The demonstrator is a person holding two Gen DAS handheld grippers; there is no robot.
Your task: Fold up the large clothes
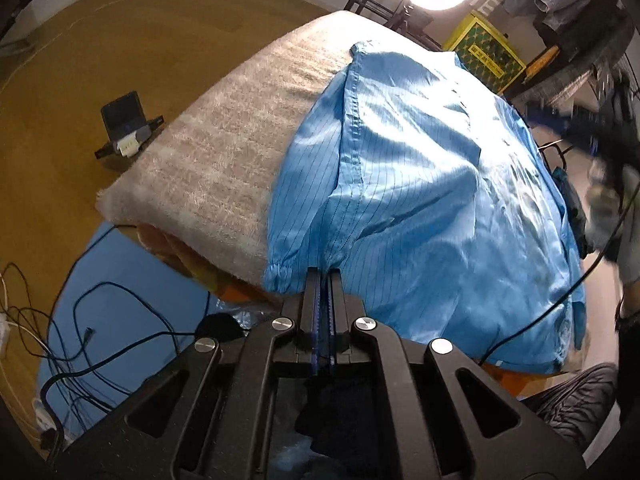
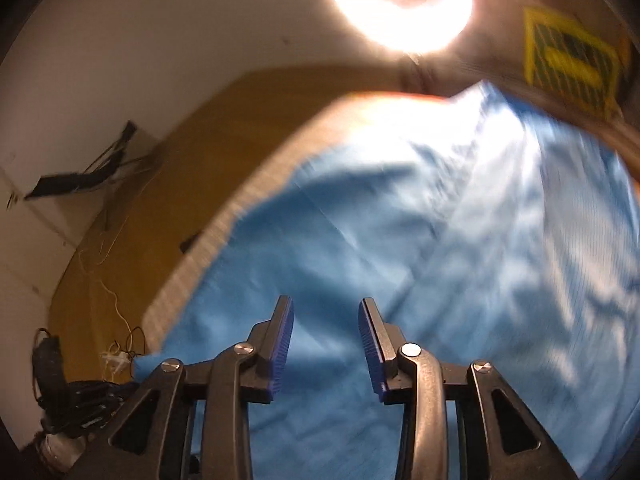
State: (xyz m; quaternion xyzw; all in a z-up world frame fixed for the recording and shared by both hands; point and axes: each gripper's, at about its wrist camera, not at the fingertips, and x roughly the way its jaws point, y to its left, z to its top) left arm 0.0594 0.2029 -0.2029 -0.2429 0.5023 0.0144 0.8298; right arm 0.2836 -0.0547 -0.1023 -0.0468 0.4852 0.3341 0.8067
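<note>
My left gripper [image 1: 325, 276] has its fingers pinched tight on the gathered near edge of the light-blue pinstriped garment [image 1: 420, 184], which lies spread over the beige fuzzy blanket-covered desk [image 1: 208, 152]. Only my left view shows the small dark device [image 1: 124, 124] on the brown floor at 9 o'clock and the sharp stripes. My right gripper [image 2: 326, 336] hangs over the blurred cloth [image 2: 400, 240], fingers wide apart, holding nothing; the ring light [image 2: 400, 0] glares at 12 o'clock.
</note>
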